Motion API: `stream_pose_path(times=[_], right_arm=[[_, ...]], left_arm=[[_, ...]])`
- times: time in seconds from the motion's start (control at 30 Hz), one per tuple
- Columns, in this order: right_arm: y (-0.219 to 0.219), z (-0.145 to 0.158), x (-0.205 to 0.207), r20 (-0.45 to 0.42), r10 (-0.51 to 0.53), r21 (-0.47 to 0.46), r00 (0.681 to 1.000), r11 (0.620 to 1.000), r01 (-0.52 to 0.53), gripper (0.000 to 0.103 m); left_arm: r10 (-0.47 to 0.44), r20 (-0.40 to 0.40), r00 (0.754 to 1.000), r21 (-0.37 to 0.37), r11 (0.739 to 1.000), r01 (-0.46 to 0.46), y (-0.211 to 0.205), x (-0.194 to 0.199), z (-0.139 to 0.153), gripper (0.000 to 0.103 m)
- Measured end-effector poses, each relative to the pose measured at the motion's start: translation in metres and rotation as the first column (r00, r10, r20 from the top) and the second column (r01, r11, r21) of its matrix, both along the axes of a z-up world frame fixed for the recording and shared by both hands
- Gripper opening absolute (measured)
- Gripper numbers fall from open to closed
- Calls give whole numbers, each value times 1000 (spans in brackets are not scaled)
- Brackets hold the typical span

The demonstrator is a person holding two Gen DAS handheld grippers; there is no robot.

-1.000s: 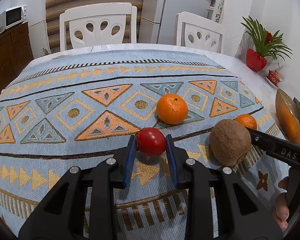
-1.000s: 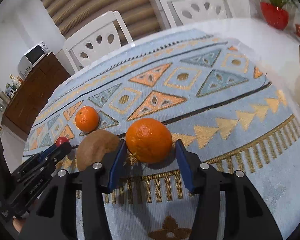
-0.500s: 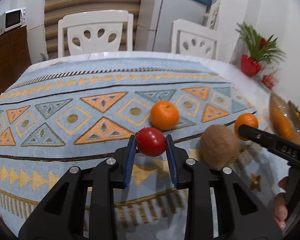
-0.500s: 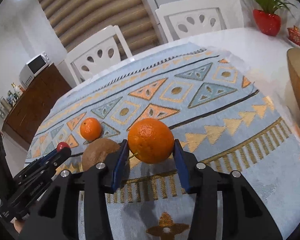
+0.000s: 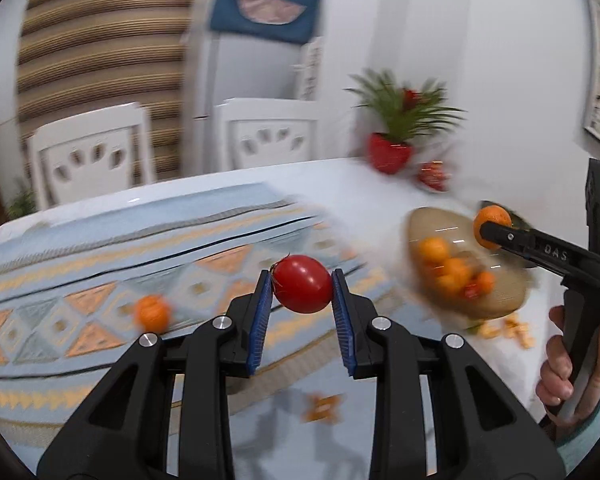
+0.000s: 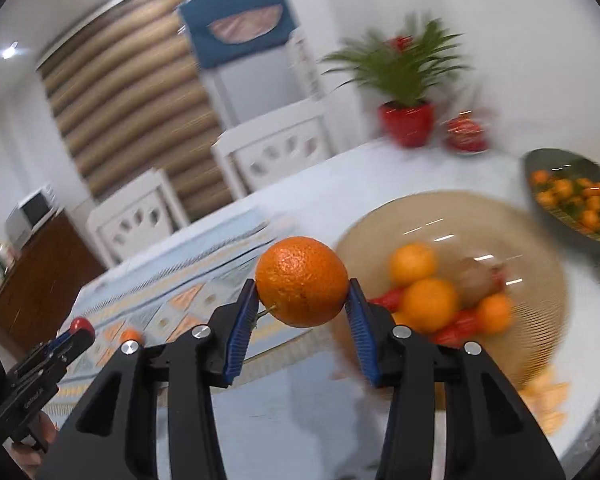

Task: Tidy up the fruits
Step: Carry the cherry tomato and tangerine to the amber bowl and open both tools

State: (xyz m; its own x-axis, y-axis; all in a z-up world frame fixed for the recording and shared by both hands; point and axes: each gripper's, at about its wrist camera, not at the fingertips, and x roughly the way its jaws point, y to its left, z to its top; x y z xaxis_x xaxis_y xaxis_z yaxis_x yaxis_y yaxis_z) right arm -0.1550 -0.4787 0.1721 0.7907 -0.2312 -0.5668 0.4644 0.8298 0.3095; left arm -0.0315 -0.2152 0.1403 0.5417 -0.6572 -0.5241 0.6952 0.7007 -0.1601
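Observation:
My left gripper is shut on a red tomato, lifted above the patterned cloth. My right gripper is shut on an orange, held up beside the tan woven bowl. That bowl holds several oranges, a brown kiwi and red fruit. In the left wrist view the right gripper carries its orange over the bowl's far side. One small orange still lies on the cloth. In the right wrist view the left gripper shows at lower left with the tomato.
A dark green bowl of small oranges stands at the right. A red potted plant and a red ornament sit at the table's far edge. Two white chairs stand behind the table. Orange peel bits lie by the tan bowl.
Both grippers have lifted their fruit off the cloth and swung right toward the tan bowl. The kiwi that lay on the cloth is out of view. Both views are motion-blurred.

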Motion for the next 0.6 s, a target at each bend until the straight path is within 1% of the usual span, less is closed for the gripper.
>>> stream_pose_path(times=[0.07, 0.2, 0.27, 0.4, 0.47, 0.53, 0.6], right_arm=[[-26, 10, -23, 13, -47, 13, 999, 999, 47, 44], [-57, 13, -53, 11, -108, 23, 994, 994, 108, 44], [-71, 8, -65, -1, -123, 41, 992, 992, 123, 44], [-95, -15, -74, -56, -140, 98, 989, 985, 145, 44], [-101, -26, -74, -78, -140, 121, 987, 981, 149, 44], [-105, -36, -70, -110, -147, 124, 983, 979, 161, 44], [-107, -45, -69, -116, -135, 143, 984, 978, 151, 44]], left_arm=[[-56, -6, 998, -12, 998, 56, -28, -9, 8, 29], [-139, -29, 990, -17, 990, 138, -81, -22, 12, 29], [-181, -38, 983, -11, 983, 181, -107, -31, 9, 29], [-257, -68, 964, 4, 966, 257, -152, -48, -3, 29], [-275, -89, 957, 14, 961, 277, -167, -51, -10, 29], [-287, -106, 952, 26, 956, 292, -181, -54, -18, 29], [-297, -116, 948, 47, 952, 303, -194, -55, -26, 29]])
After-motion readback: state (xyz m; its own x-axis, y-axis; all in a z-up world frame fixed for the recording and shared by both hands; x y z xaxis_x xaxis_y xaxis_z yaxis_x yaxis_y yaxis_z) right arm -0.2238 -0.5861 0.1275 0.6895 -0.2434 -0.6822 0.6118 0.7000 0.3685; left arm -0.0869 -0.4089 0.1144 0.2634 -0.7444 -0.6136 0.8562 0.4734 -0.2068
